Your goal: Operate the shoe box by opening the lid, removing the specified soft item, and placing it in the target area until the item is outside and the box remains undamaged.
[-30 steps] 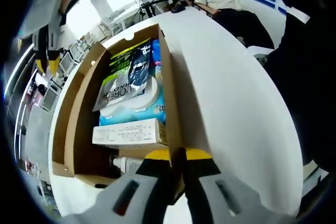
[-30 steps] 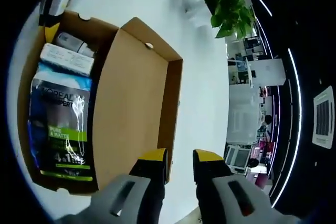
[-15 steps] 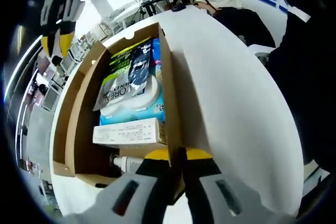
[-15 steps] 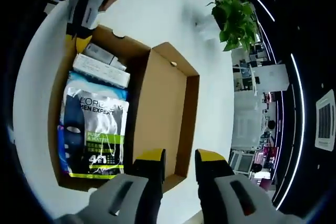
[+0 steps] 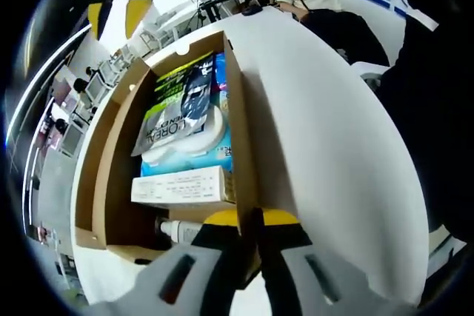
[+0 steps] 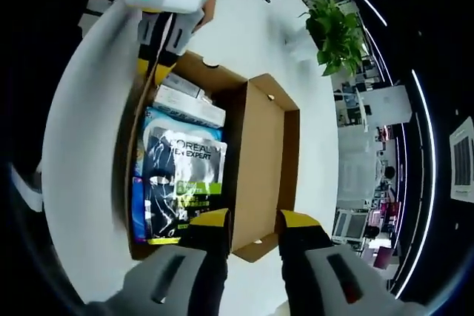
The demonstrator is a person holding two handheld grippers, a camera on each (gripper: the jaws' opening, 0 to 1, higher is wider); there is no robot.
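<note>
Shoe box point(image 5: 111, 183), brown cardboard, is sitting open on the white table point(image 5: 326, 146), its lid point(image 6: 259, 168) folded flat out alongside the tray so the contents are lying exposed. Inside, a large dark and green L'Oreal pouch point(image 6: 174, 183) is resting on top of a pale blue soft pack point(image 5: 185, 149); which of these is the specified soft item I cannot tell, though both are sitting in the box and nothing is outside it. Beside them a white carton point(image 5: 181, 186) is lying across the tray, and a small white bottle point(image 5: 178, 231) is tucked at the near end. The left gripper point(image 5: 248, 220) is clamping the box's side wall between its yellow-tipped jaws, probably to be steadying the box while the other hand is reaching in; in the right gripper view the left gripper is standing at the far end of the box. The right gripper point(image 6: 248, 220) is hovering above the box's near end, jaws parted and grasping nothing, likely lining up over the pouch. A potted plant point(image 6: 337, 31) is standing on the far side of the table.
</note>
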